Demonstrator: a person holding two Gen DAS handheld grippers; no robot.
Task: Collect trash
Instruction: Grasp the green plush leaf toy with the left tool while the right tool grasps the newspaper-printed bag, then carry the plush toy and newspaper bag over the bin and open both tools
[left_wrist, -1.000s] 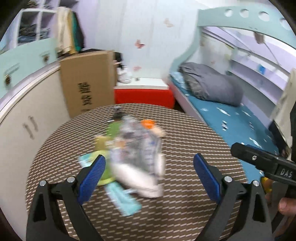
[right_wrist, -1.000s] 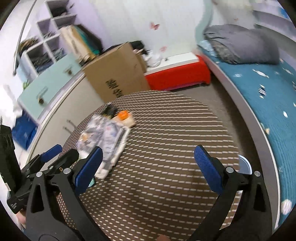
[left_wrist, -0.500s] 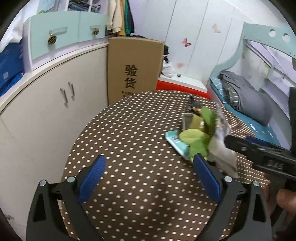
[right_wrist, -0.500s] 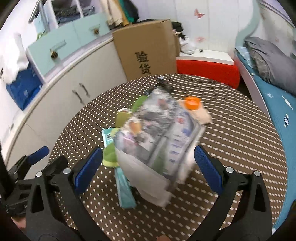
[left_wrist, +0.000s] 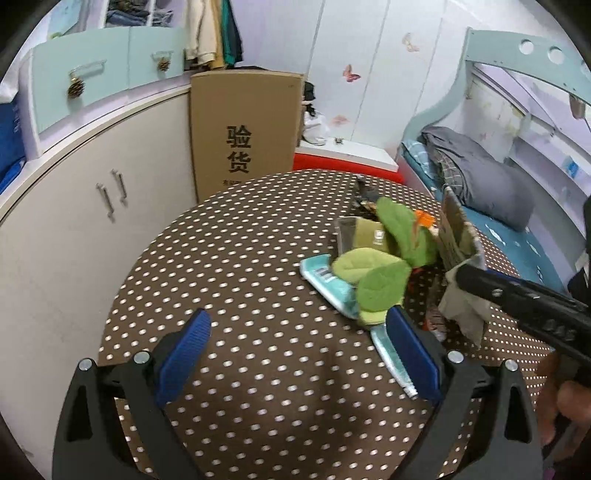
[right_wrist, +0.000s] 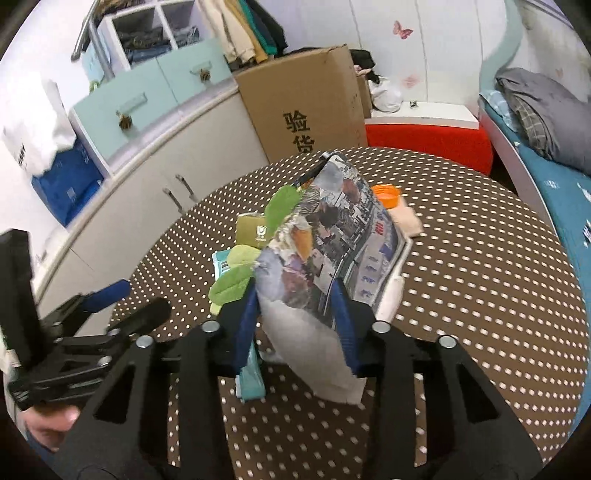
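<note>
A pile of trash lies on the round brown polka-dot table (left_wrist: 240, 258): a printed newspaper sheet (right_wrist: 332, 240), green leaves (left_wrist: 373, 273), a teal tube (left_wrist: 332, 284), an olive packet (left_wrist: 369, 236) and an orange cap (right_wrist: 386, 194). My right gripper (right_wrist: 295, 325) has its jaws closing on the near end of the newspaper, which bunches up between the blue pads and stands tented off the table. In the left wrist view the newspaper (left_wrist: 458, 236) rises beside the leaves. My left gripper (left_wrist: 299, 354) is open over bare cloth, its right pad next to the tube's end.
A tall cardboard box (left_wrist: 243, 136) stands behind the table beside white cabinets (left_wrist: 92, 206). A red bench (right_wrist: 428, 142) and a bed with a grey blanket (left_wrist: 480, 184) lie beyond. A beige item (right_wrist: 406, 221) sits by the cap. A hand (left_wrist: 569, 402) holds the right gripper.
The right gripper came in over the pile and its jaws went from wide to narrow around the newspaper, lifting its end. The left gripper swung off the pile to its left side.
</note>
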